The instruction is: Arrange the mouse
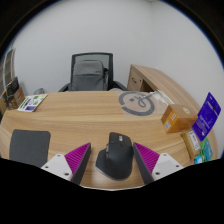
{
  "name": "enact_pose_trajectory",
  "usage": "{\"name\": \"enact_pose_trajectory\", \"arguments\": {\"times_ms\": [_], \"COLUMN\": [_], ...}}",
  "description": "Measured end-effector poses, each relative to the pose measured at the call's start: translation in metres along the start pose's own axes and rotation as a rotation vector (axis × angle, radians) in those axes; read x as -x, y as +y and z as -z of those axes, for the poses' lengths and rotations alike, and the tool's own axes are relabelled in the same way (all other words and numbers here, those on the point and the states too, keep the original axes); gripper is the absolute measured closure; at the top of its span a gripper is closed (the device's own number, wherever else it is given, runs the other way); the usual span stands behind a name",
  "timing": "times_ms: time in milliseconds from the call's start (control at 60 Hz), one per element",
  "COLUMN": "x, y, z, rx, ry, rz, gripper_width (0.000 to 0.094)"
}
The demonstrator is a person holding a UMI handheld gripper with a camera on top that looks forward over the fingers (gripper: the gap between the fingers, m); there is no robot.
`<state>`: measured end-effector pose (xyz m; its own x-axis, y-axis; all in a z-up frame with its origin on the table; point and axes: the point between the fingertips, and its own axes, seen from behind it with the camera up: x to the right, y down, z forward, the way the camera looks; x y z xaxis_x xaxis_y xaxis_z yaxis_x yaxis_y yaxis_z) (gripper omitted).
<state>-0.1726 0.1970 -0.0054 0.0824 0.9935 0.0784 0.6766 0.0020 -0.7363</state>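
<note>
A: Start at the left. What's on the desk (70, 120) there?

B: A few papers or booklets (30, 103) at the far left edge, and nearer the gripper a dark grey mat (30, 147) lying flat on the wood.

A: And moving toward the middle?

B: Behind the desk stands 1 grey office chair (92, 73). On the desk, the black mouse (114, 154) sits between the 2 fingers, resting on the wood. The gripper (112, 164) is spread wide: the left pad (78, 158) and the right pad (152, 157) each leave a visible gap beside the mouse, so nothing is clasped.

A: Further on?

B: Beyond the mouse, toward the far edge, a grey headset (136, 101) with its cable curled beside it.

A: And the right?

B: An orange-brown box (178, 118), then a purple box (206, 115) standing upright just beside it. A wooden cabinet (158, 81) stands behind them, against the wall.
</note>
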Motion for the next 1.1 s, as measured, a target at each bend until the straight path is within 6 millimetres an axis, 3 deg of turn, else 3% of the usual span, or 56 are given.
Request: {"name": "enact_pose_trajectory", "arguments": {"times_ms": [300,350,383,450,583,750,867,950,1100], "x": [0.002,-0.002,-0.007,-0.006,-0.007,-0.009,-0.010,-0.005,0.037], "y": [-0.002,-0.004,-0.004,-0.004,-0.004,-0.005,-0.020,-0.052,-0.108], "z": [-0.015,-0.016,-0.016,-0.016,-0.016,-0.014,0.010,0.041,0.099], "rx": [0.014,0.007,0.006,0.006,0.022,0.029,0.025,-0.025,-0.097], "ry": [-0.003,0.007,0.021,0.005,-0.003,0.028,0.049,0.056,0.009], "rz": [-0.023,-0.030,-0.041,-0.079,-0.100,-0.117,-0.121,-0.124,-0.117], "gripper_width": [0.0113,0.0207,0.0397,0.0436,0.0636,0.0684,0.0686,0.0687,0.0685]}}
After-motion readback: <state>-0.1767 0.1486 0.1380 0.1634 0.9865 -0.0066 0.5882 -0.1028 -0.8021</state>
